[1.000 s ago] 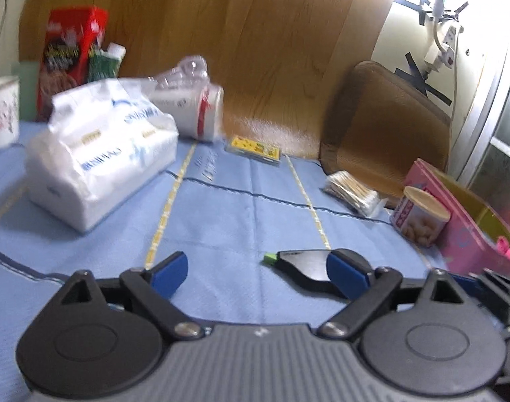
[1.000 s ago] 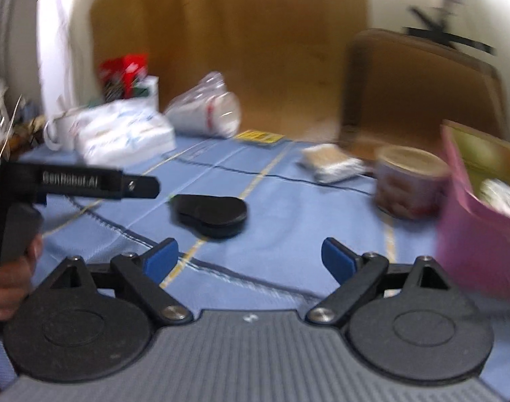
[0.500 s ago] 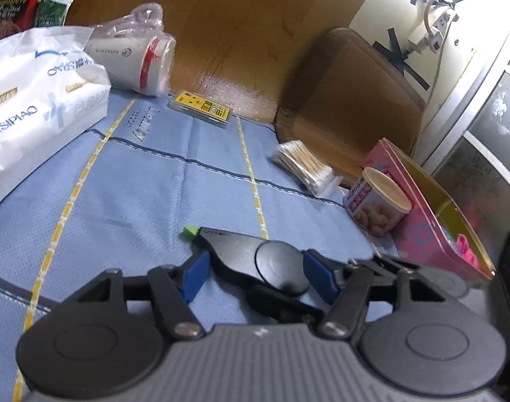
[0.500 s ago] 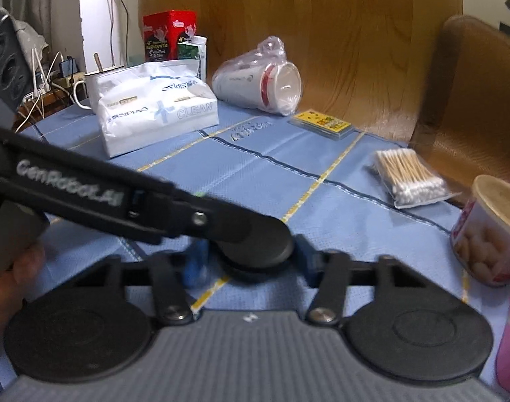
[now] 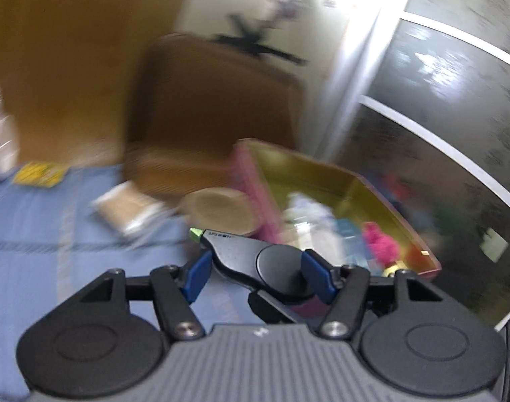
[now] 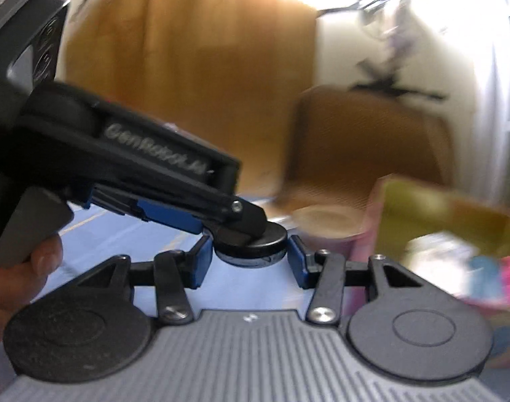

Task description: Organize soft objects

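Observation:
A black teardrop-shaped device (image 5: 255,261) with a small green tip sits between the blue pads of my left gripper (image 5: 255,271), which is shut on it. In the right wrist view the device's round end (image 6: 251,244) lies between the pads of my right gripper (image 6: 250,261), which press on its sides. My left gripper (image 6: 174,214) reaches in from the left, over the device, with a person's hand (image 6: 20,268) on its handle. The device is held above the blue cloth (image 5: 54,234). Both views are motion-blurred.
A pink box (image 5: 322,174) with a yellow-green inside stands to the right and holds a pink soft item (image 5: 379,241) and pale packets. A round tub (image 5: 218,207) is beside it. A swab bag (image 5: 127,207) lies further left. A brown chair back (image 5: 214,100) is behind.
Both grippers have gone from open to shut on the black device, and it has come up off the cloth. Both views have swung right, toward the pink box.

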`<state>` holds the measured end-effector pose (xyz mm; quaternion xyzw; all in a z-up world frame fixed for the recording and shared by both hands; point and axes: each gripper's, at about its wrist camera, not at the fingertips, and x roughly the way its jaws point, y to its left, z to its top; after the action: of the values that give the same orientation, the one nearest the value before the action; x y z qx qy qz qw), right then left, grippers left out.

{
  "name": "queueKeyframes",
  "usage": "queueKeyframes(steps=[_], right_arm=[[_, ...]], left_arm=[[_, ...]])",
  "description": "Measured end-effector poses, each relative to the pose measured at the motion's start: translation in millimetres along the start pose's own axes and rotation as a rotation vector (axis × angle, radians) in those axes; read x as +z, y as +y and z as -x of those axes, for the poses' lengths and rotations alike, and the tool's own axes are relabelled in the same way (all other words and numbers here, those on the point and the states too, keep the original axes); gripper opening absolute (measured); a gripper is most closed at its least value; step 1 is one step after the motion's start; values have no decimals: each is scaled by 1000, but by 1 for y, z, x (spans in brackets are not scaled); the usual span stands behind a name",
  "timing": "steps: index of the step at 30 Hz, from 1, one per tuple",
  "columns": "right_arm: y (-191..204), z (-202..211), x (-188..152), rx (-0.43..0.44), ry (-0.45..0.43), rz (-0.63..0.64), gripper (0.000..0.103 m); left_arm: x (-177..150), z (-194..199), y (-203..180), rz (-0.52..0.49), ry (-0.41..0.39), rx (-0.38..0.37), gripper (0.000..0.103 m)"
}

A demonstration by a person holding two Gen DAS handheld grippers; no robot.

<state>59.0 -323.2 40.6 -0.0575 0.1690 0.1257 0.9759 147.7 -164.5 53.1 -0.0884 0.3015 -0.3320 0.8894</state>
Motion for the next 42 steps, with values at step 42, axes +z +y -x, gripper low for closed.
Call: queueKeyframes(steps=[42], right_arm=[[-28, 40, -29, -260, -100, -428, 82]], left_arm=[[-54, 36, 23, -217, -46, 394, 81]])
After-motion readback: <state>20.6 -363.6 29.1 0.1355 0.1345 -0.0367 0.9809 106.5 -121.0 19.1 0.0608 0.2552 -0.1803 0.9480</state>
